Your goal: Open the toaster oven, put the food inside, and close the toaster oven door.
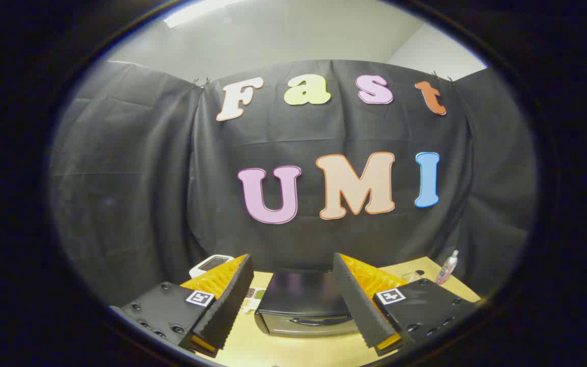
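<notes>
The toaster oven [303, 303], a dark box with a silver front and a curved door handle [319, 321], stands on the light wooden table [298, 349] just beyond my fingers. Its door is closed. My gripper [293, 300] hangs above the table, open, with a wide gap between the fingers and nothing held. The oven shows through that gap. A small pale item with green [252, 298] lies on the table just left of the oven, partly hidden behind the left finger [227, 306]; I cannot tell what it is.
A white appliance with a dark slot [211, 264] stands at the back left of the table. A small bottle with a pink label [448, 267] stands at the back right, near a small clear object [411, 277]. Black cloth walls close in the booth behind the table.
</notes>
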### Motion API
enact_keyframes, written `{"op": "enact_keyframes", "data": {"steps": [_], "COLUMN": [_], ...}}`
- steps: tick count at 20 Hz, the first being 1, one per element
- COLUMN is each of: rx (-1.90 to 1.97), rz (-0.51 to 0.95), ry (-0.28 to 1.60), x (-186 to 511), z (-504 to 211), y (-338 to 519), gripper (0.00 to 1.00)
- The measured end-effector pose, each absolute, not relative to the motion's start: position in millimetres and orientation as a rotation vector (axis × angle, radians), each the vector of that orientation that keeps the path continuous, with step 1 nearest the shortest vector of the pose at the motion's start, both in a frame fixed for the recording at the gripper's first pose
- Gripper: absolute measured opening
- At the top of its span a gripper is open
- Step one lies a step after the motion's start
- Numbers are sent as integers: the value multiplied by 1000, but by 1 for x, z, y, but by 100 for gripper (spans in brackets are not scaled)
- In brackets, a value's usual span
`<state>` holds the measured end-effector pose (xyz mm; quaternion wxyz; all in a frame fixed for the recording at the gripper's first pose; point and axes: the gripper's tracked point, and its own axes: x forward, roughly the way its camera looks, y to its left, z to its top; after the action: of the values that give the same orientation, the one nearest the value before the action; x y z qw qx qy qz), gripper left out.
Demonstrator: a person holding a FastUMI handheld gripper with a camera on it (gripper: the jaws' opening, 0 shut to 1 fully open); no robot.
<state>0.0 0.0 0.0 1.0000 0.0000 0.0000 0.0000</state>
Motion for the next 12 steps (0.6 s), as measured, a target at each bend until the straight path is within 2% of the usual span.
{"op": "enact_keyframes", "data": {"steps": [12], "rx": [-19], "rz": [-19], "ry": [41], "x": [4], "z": [-18], "y": [3], "gripper": [99]}}
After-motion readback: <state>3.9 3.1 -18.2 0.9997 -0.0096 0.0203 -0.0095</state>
